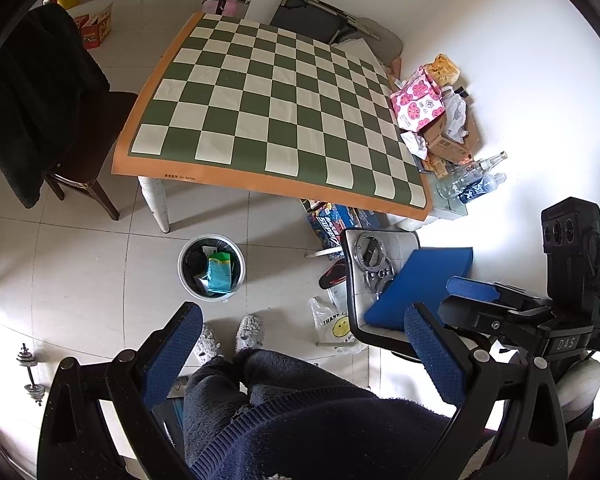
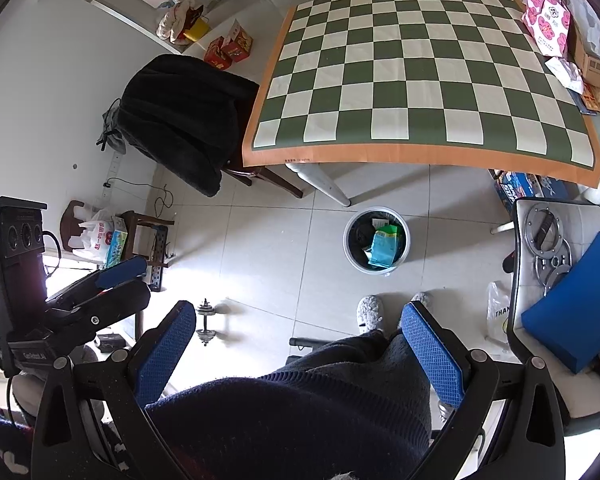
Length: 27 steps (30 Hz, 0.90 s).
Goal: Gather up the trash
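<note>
A white round trash bin [image 1: 211,267] with a black liner stands on the tiled floor in front of the table; it holds a green-and-teal packet and other scraps. It also shows in the right wrist view [image 2: 377,240]. The checkered tablecloth [image 1: 276,100] shows bare in both views [image 2: 412,76]. My left gripper [image 1: 304,346] is open and empty, held high above my legs. My right gripper [image 2: 298,342] is open and empty too. Each gripper shows in the other's view: the right one [image 1: 476,296] and the left one [image 2: 120,276].
A pile of boxes, a pink flowered bag [image 1: 418,100] and bottles [image 1: 472,178] lies at the table's right end. A chair with a black coat [image 1: 32,92] stands left. A stool with metal rings and a blue pad [image 1: 428,280] stands right. A dumbbell [image 2: 206,322] lies on the floor.
</note>
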Tool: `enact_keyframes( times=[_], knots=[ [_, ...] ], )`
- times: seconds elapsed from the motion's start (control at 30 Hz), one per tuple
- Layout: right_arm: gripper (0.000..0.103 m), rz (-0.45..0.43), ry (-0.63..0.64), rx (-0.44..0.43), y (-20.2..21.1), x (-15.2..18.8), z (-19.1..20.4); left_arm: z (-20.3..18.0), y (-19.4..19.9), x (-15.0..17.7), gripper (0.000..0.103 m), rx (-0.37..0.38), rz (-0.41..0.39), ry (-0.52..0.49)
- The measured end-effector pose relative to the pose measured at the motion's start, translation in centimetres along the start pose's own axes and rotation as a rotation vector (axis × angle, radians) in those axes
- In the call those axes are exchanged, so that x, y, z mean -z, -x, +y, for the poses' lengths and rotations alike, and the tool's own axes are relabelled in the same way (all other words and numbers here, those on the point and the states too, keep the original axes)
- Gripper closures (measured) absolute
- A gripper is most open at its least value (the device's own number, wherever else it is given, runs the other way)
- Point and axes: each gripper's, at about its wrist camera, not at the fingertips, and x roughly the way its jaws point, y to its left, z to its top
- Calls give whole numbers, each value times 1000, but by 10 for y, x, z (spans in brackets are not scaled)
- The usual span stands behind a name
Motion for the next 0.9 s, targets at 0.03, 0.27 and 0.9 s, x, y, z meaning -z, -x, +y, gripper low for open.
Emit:
enact_keyframes(
  times=[0.03,0.27,0.9],
  knots=[
    [0,0,0,0,0,1,0,0,1,0,0,6,1,2],
    [0,1,-11,-4,0,2,-1,1,1,-3,0,26,6,13],
    [0,-2,-31,3,-3,4,2,6,2,-2,0,27,3,8]
  ],
)
